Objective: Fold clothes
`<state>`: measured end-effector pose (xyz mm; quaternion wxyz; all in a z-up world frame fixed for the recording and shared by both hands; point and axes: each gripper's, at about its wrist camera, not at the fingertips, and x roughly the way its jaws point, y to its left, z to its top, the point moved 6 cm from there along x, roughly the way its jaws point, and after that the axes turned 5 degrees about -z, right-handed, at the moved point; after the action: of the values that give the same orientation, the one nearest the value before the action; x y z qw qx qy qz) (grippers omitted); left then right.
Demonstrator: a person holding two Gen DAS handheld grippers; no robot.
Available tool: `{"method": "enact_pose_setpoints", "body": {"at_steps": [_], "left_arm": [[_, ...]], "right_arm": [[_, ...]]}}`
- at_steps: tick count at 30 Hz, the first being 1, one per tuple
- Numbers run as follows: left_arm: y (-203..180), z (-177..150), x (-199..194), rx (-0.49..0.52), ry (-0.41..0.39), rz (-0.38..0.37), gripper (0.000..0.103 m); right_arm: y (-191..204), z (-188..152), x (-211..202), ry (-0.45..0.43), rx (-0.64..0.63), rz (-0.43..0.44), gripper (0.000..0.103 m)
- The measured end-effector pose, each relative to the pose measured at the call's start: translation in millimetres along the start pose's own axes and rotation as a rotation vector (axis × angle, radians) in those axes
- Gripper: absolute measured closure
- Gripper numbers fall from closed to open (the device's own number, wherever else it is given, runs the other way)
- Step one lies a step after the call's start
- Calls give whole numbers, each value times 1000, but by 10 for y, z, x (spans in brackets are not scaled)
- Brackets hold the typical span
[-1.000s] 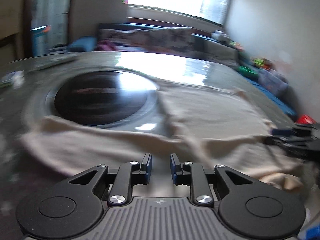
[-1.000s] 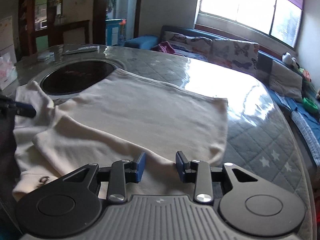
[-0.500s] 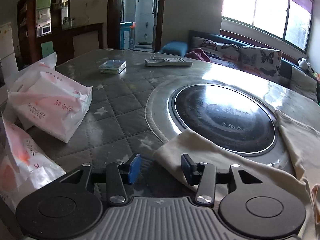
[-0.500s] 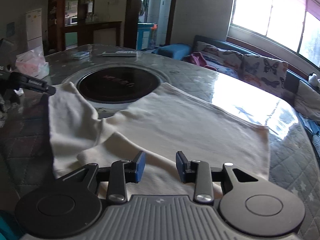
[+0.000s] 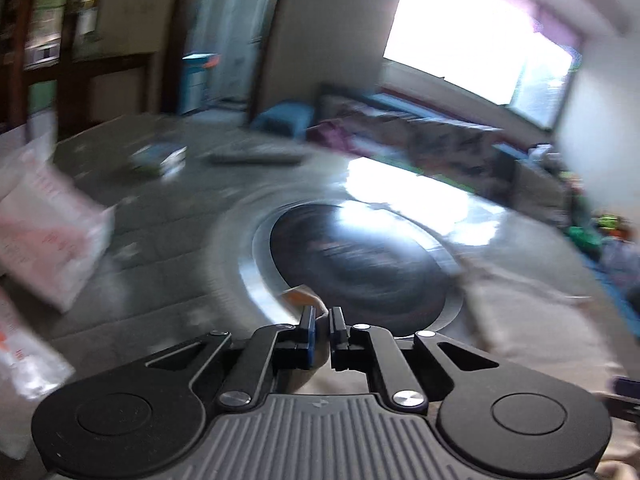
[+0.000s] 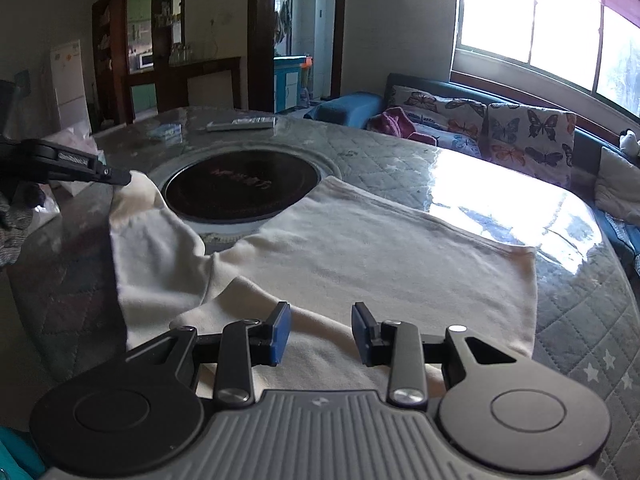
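A cream long-sleeved garment lies spread on the quilted round table. Its sleeve rises at the left to the left gripper, which is shut on the cuff and holds it just above the table. In the blurred left wrist view the left gripper pinches the cream cuff between its nearly closed fingers. The right gripper is open, low over the garment's near edge, with nothing between its fingers.
A dark round hotplate is set in the table's middle, partly under the sleeve. A remote and a small packet lie at the far side. White plastic bags sit at the left. A sofa stands behind.
The left gripper has shut on the sleeve cuff and lifted it, swinging right fast enough to blur its view. The right gripper stays open over the near edge, hardly moved.
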<state>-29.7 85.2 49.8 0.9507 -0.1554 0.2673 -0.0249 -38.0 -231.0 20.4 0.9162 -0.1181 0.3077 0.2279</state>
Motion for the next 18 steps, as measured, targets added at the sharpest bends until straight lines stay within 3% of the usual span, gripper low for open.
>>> {"method": "enact_pose_setpoints", "body": {"at_steps": [2,7,12,18], "left_arm": [[-91,36,-26,1,-9,-40,96],[-756,86,-65,38,-3,-254,96],[-1386,-163,97,117,67,-431,96],[-1822,-637,372,227,194,-514,92]], "right_arm": [[-43,16,-43,-10,16,-4,70],[-193,2,-151,-20,74,-10,70],[-436,-59,-277,-21,165,-30,71],[-669,-213,-342,3,262,-51,72]]}}
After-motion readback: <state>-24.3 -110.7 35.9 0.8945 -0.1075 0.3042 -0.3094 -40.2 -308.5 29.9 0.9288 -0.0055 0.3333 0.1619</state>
